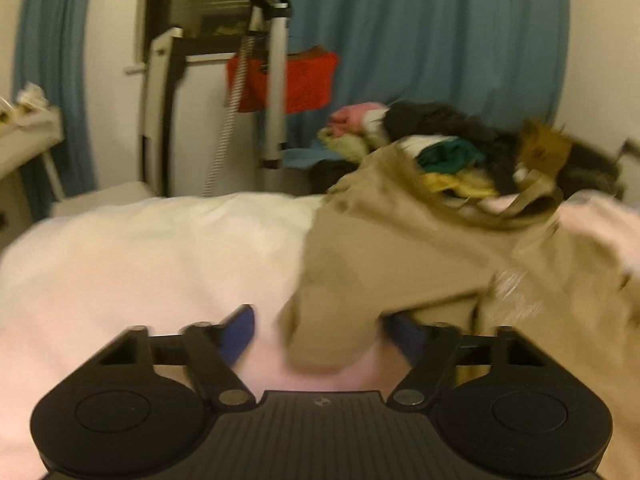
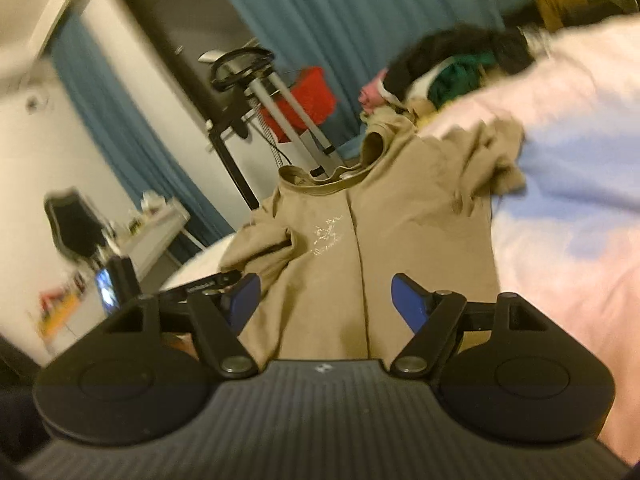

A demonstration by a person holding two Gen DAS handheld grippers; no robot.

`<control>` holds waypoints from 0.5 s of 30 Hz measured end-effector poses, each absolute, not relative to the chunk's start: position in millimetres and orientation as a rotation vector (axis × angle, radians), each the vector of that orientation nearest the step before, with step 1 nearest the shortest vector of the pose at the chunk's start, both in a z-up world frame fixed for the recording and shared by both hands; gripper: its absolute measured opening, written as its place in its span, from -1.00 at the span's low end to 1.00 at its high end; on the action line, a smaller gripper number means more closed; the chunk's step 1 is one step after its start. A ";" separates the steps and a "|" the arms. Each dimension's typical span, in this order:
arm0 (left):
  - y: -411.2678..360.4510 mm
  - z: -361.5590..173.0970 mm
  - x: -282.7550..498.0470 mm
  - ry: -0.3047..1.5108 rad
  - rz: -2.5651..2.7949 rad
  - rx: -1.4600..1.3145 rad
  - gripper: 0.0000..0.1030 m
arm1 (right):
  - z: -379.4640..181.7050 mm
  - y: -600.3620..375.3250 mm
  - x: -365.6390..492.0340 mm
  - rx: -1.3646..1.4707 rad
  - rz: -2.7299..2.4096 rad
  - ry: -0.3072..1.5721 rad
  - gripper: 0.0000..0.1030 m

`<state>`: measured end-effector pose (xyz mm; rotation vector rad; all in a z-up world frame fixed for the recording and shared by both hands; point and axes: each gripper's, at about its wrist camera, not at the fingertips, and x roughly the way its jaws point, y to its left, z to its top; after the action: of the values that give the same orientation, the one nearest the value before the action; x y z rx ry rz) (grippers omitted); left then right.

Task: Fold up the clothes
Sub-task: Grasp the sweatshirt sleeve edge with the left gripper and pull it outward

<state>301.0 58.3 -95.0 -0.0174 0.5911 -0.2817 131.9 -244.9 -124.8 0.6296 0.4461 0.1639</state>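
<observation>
Left hand-held gripper [image 1: 320,332] apart around tan shirt [image 1: 400,248] — right [image 2: 326,300] apart.

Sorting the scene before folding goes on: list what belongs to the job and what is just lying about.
Job:
- tan shirt, spread on the bed
- white bed cover, the folding surface
- heap of unfolded clothes, next in line

Lying about:
- red bag
- blue curtain
- side table with clutter
</observation>
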 end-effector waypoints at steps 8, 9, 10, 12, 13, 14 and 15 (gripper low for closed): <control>74.2 -24.3 389.2 0.609 -0.343 -0.319 -0.92 | -134.3 -264.6 145.9 0.743 0.109 0.451 0.46; 74.9 -15.5 401.9 0.603 -0.313 -0.338 -0.92 | -136.9 -265.1 148.4 0.748 0.102 0.459 0.46; 73.8 -10.4 414.2 0.608 -0.280 -0.338 -0.91 | -139.4 -265.0 150.7 0.750 0.097 0.469 0.46; 67.5 -8.9 436.5 0.639 -0.208 -0.294 -0.87 | -143.8 -263.4 154.8 0.749 0.093 0.489 0.46; 64.7 -13.2 442.4 0.652 -0.175 -0.259 -0.84 | -145.8 -262.2 156.6 0.747 0.094 0.500 0.46; 63.3 -18.6 445.9 0.657 -0.149 -0.228 -0.79 | -147.7 -260.8 158.3 0.744 0.094 0.511 0.46; 61.8 -24.1 449.3 0.662 -0.122 -0.197 -0.63 | -148.9 -258.8 159.0 0.735 0.096 0.519 0.46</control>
<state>449.3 61.8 -24.1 -0.1970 0.6618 -0.1220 159.0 -258.8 -148.9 0.7346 0.5187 0.0960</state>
